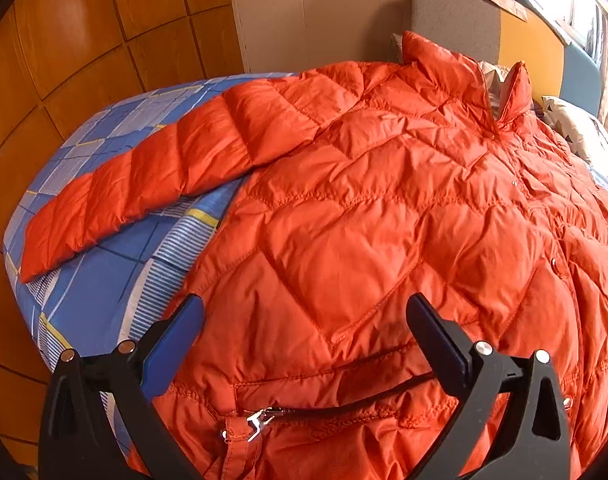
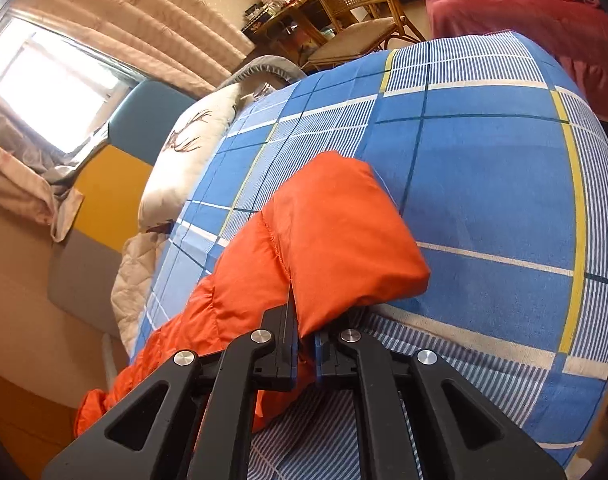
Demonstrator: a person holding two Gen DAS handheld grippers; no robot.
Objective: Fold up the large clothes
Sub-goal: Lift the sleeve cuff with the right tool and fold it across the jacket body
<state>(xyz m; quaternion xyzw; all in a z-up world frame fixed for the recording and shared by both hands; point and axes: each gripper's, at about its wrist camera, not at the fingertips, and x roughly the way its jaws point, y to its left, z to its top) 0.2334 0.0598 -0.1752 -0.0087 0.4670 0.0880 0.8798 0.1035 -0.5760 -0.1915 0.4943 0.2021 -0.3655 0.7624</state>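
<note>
An orange quilted down jacket (image 1: 383, 208) lies spread front-up on a bed with a blue checked sheet (image 1: 104, 272). One sleeve (image 1: 144, 184) stretches out to the left. My left gripper (image 1: 304, 320) hovers open over the lower hem, near the zipped pocket (image 1: 335, 400), with nothing between its fingers. In the right wrist view the jacket's other sleeve (image 2: 335, 232) lies across the blue checked sheet (image 2: 483, 184). My right gripper (image 2: 304, 340) is shut on that sleeve, pinching a fold of orange fabric close to the cuff.
A wooden wall (image 1: 84, 40) and the bed's edge lie to the left. A padded headboard (image 1: 455, 8) and a white pillow (image 1: 583, 136) sit beyond the collar. A deer-print pillow (image 2: 192, 152), a wicker chair (image 2: 359, 12), a window (image 2: 52, 80) and a red-covered bed (image 2: 543, 12) surround the bed.
</note>
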